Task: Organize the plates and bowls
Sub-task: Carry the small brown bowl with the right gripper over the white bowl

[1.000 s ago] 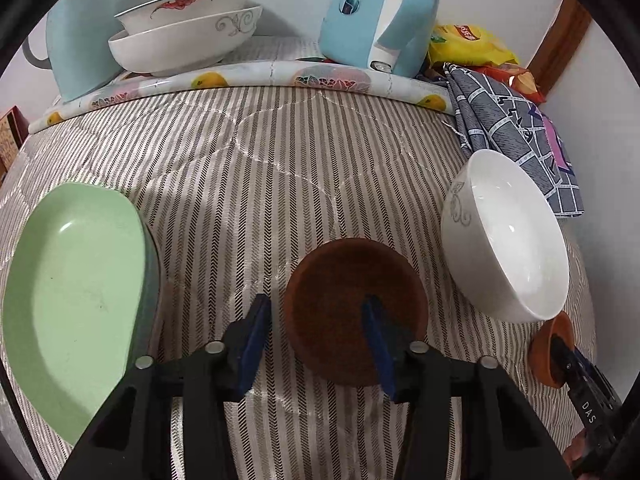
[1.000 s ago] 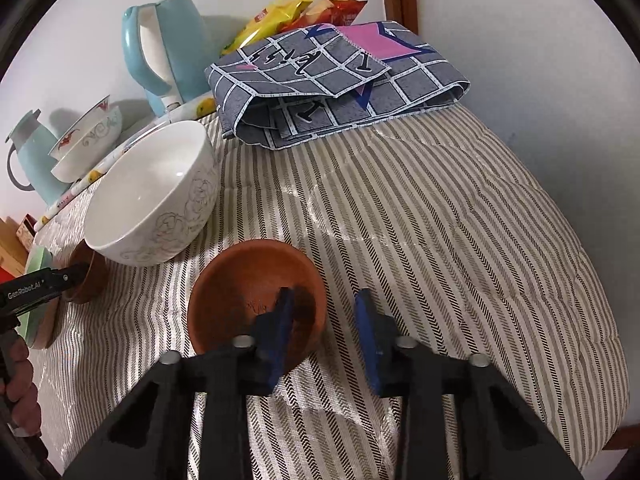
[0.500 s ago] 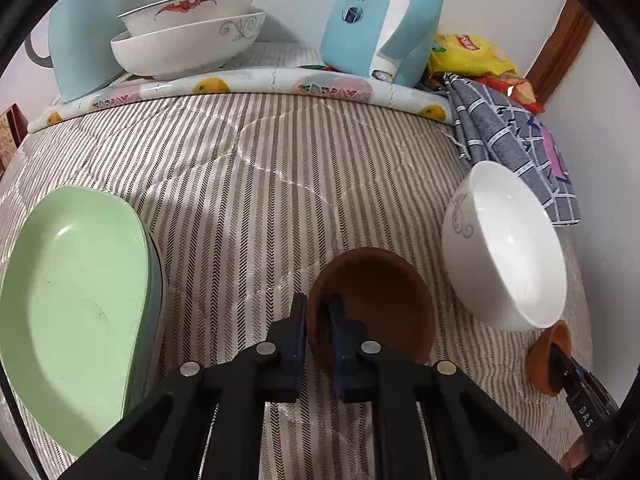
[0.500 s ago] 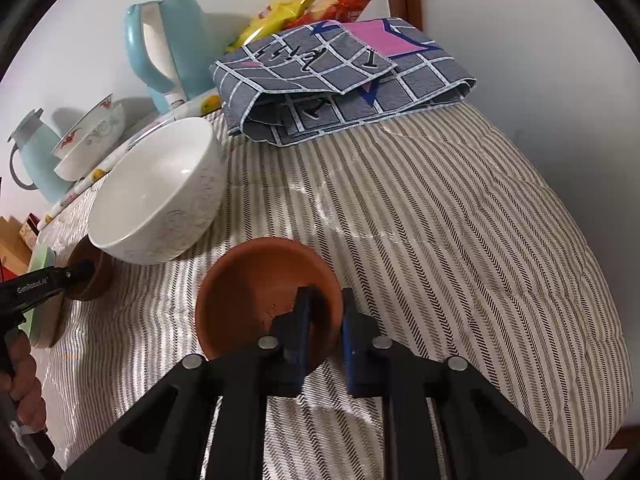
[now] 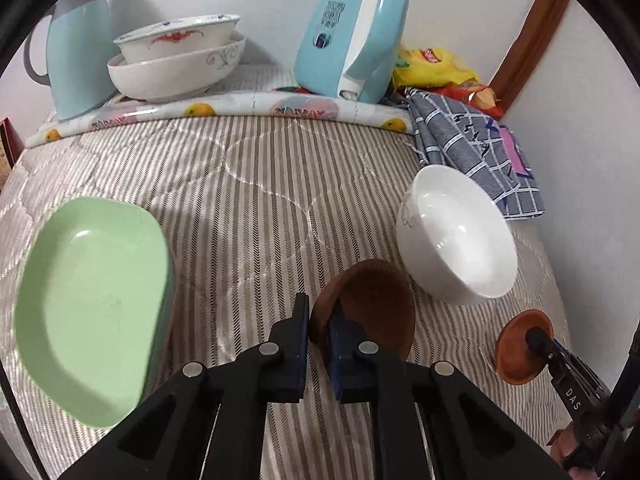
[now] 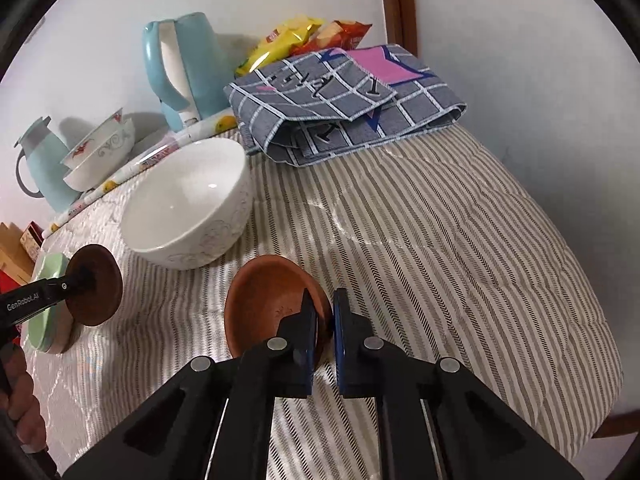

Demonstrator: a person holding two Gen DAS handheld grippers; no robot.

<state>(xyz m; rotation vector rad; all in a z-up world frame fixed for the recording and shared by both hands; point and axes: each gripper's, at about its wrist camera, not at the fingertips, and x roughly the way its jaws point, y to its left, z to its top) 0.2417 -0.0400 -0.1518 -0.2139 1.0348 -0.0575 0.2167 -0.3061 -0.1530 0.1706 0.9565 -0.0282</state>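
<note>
My left gripper is shut on the near rim of a dark brown wooden dish, which hangs tilted above the striped quilt. In the right wrist view, the jaws of my right gripper are closing on the rim of a terracotta dish, pads pressing it, and the dish is tilted off the quilt. Between the two dishes sits a white bowl. A stack of pale green plates lies at the left.
At the back, two stacked patterned bowls, a blue jug and a blue kettle stand on a fruit-print mat. A folded checked cloth and snack bags fill the far right corner by the wall.
Both grippers went from open astride the dish rims to shut on them. Each has risen a little, and both dishes now tilt up off the quilt.
</note>
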